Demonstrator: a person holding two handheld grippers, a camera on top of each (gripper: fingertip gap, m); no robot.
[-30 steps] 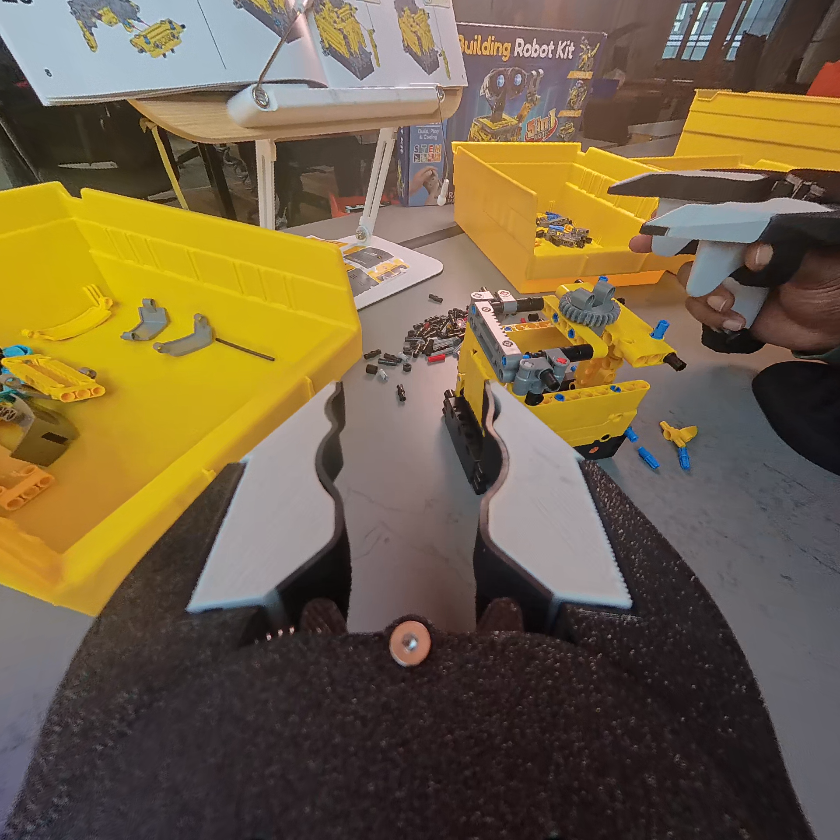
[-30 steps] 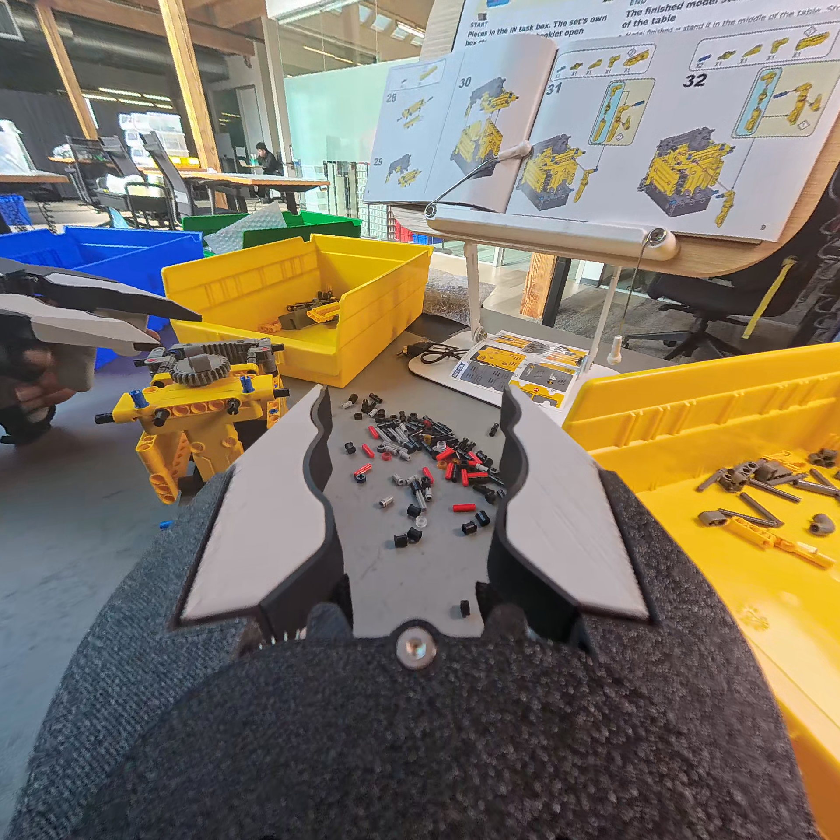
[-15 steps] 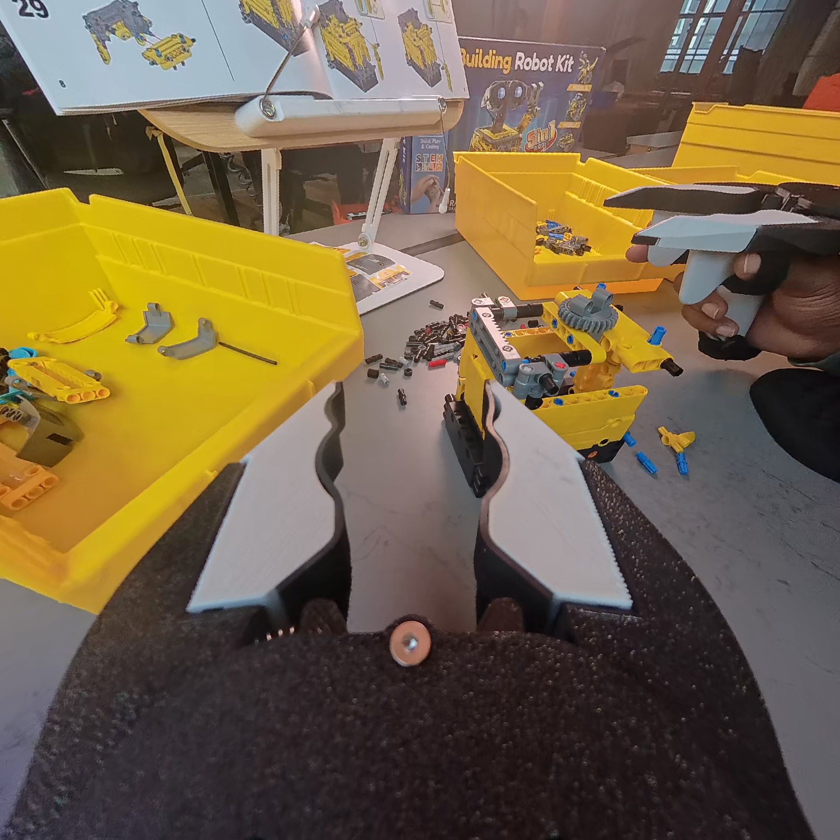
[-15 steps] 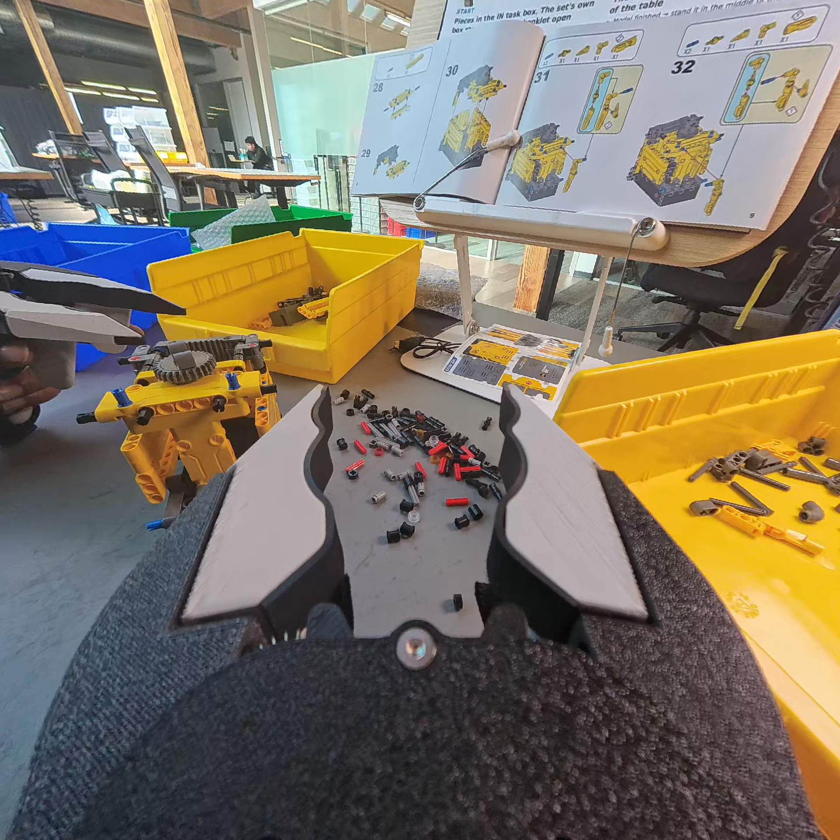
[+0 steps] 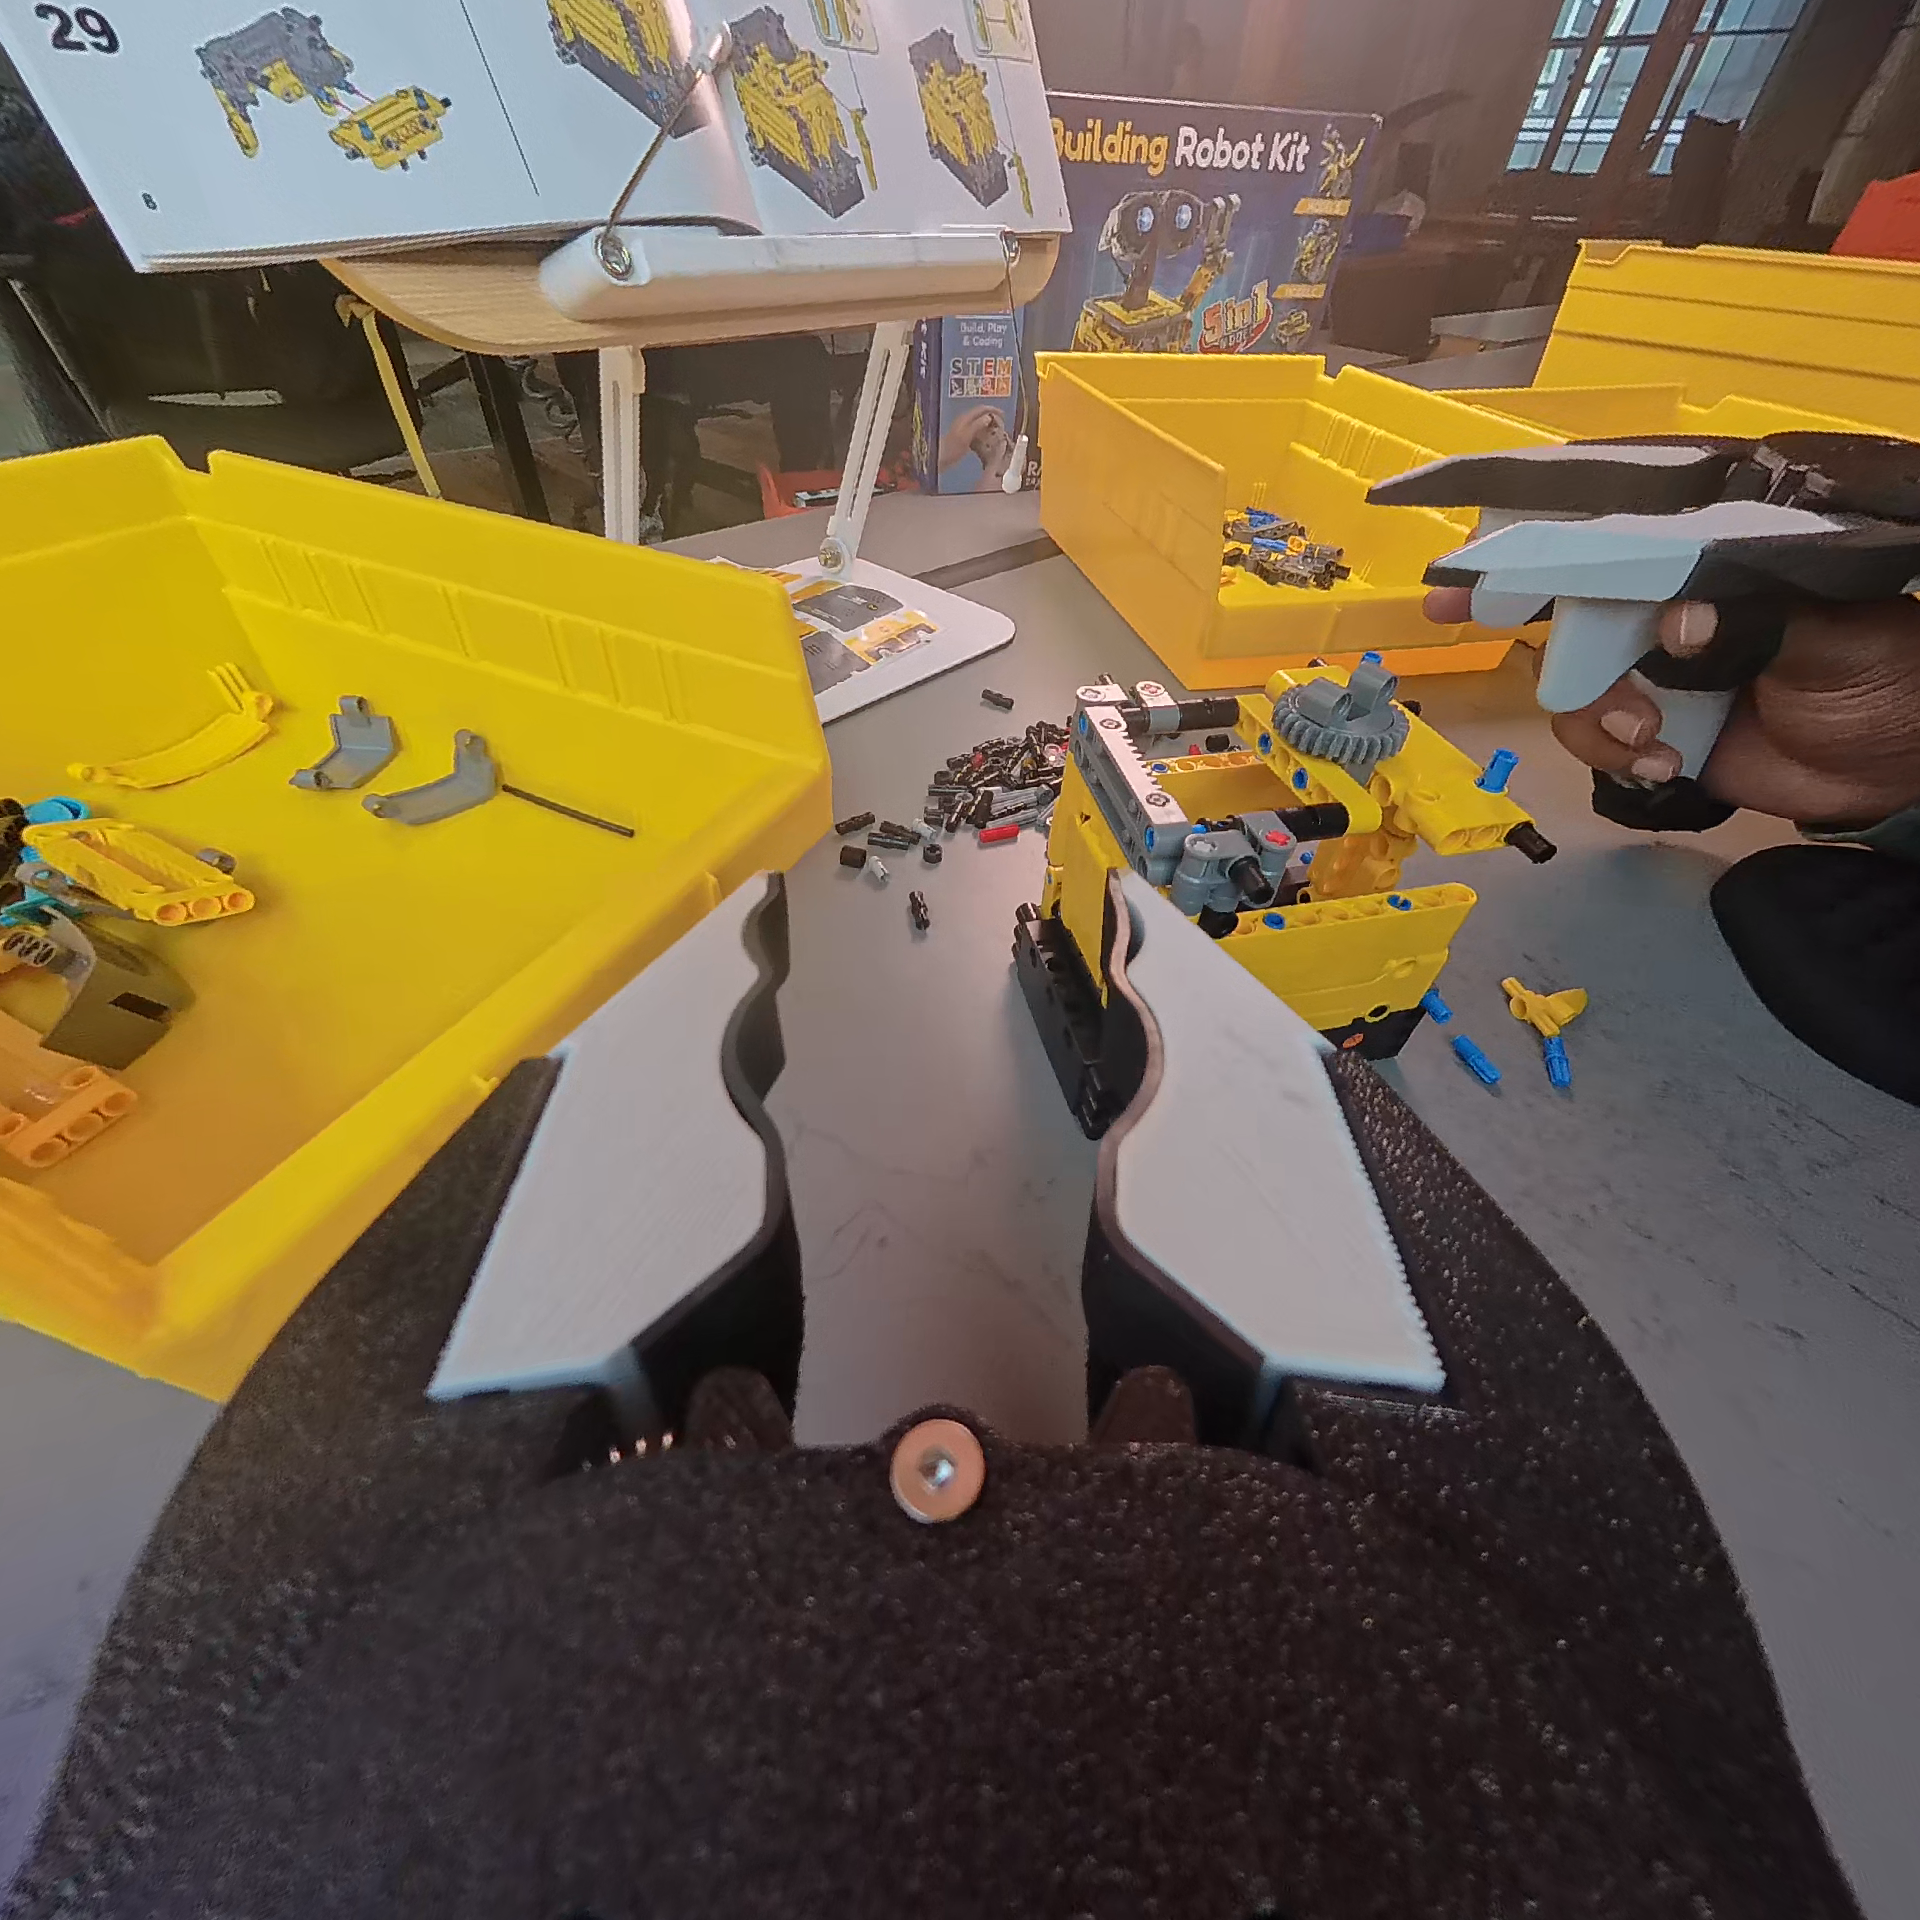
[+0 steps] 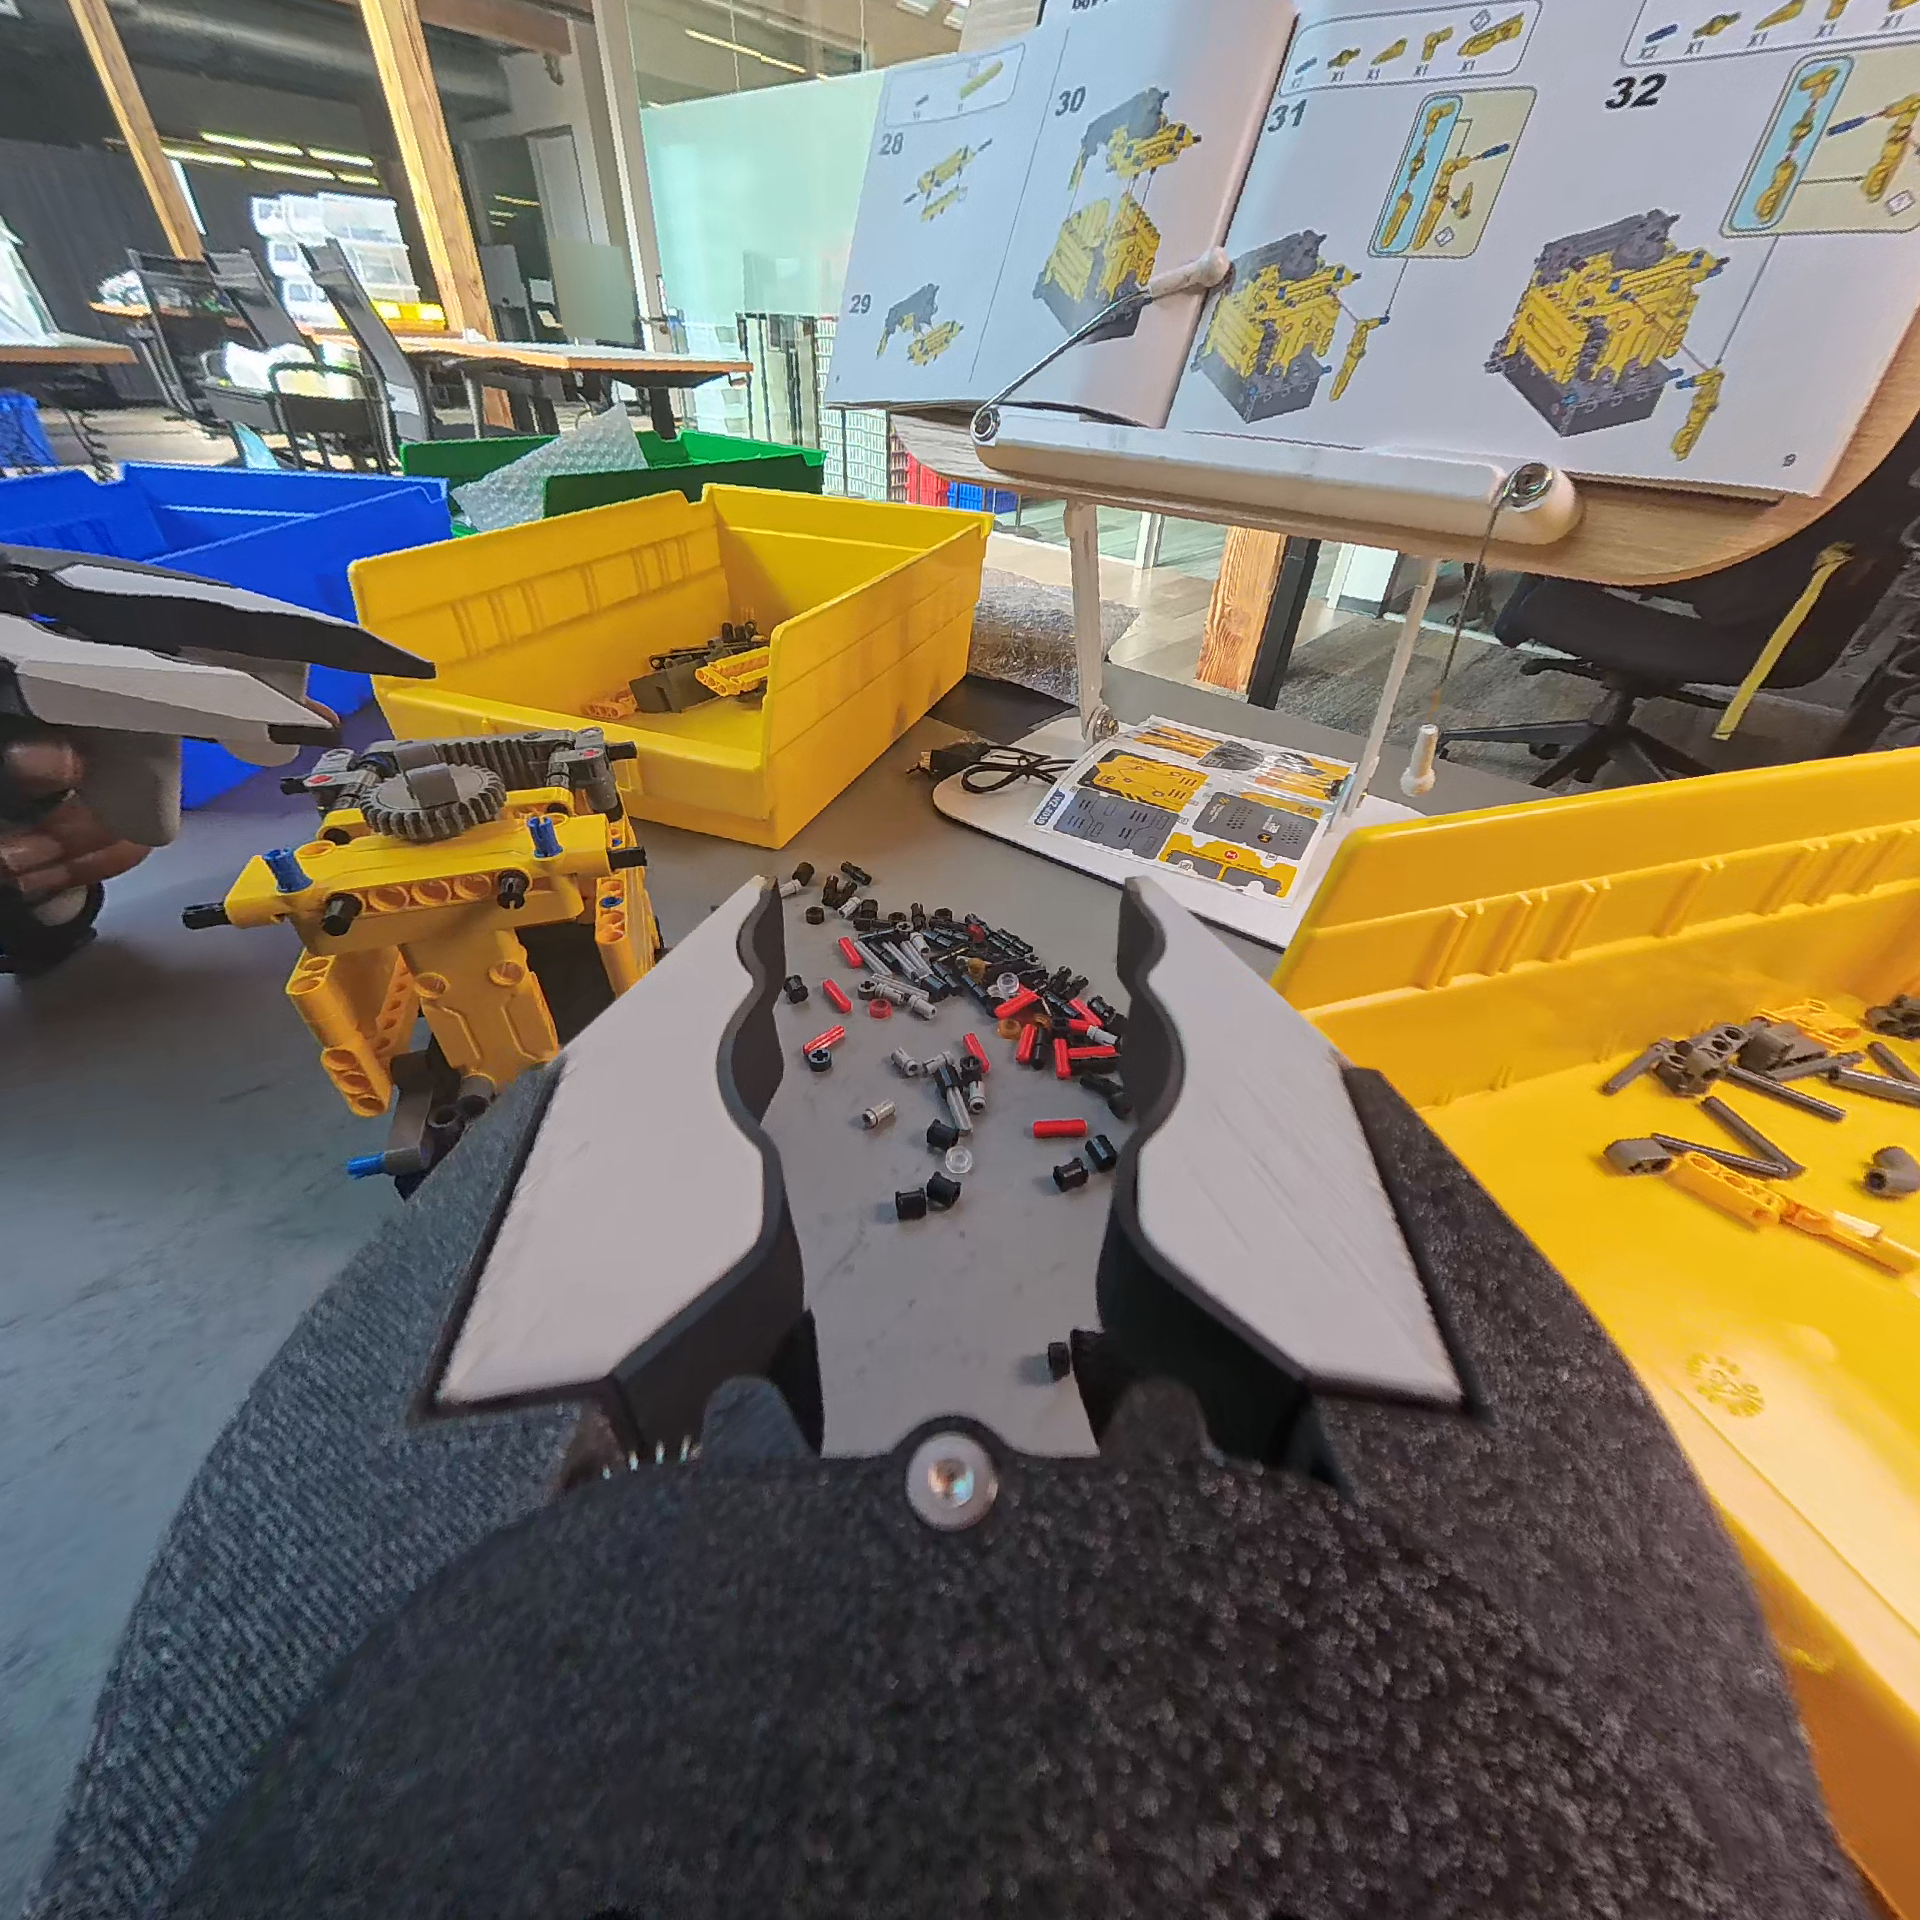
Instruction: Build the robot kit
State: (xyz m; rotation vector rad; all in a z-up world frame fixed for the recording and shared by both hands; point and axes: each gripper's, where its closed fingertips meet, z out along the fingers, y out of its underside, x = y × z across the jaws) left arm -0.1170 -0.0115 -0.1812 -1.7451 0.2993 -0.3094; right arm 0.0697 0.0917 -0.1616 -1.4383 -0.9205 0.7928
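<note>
My left gripper is open and empty, low over the grey table. Its right fingertip is just in front of a yellow brick-built model with a grey gear on top. My right gripper is open and empty, and a pile of small black, red and grey pins lies on the table between its fingertips. The model also shows in the right wrist view, left of the right gripper. The right gripper, held by a hand, shows in the left wrist view above the model's far side.
A yellow bin of parts stands left of the left gripper, and another yellow bin stands behind the model. An open instruction booklet sits on a stand behind the pins. Loose blue and yellow pieces lie right of the model. Blue bins stand farther back.
The right gripper has moved forward so the pin pile now lies between its fingertips. The left gripper's view has shifted slightly. Both grippers stayed open.
</note>
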